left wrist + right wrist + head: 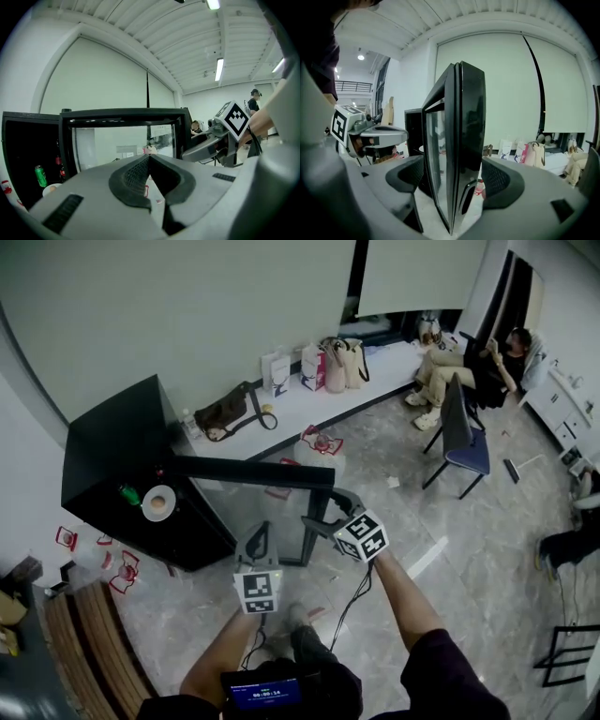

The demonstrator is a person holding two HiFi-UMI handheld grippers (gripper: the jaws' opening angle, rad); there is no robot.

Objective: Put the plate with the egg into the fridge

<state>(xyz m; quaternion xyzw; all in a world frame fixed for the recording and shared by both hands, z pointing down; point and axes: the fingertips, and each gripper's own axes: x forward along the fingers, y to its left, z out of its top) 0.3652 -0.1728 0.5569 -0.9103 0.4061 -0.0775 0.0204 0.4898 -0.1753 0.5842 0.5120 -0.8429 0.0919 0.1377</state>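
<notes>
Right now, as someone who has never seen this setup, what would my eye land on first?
The small black fridge by the wall, its glass door wide open, with the right tool clamped on the door's edge. Inside sit a green can and a plate; the left tool hangs shut and empty in front of the door.

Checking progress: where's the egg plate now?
Head view, left: plate inside the fridge beside the green can; right claw holds the fridge door.

Marble floor, white bench, blue chair
</notes>
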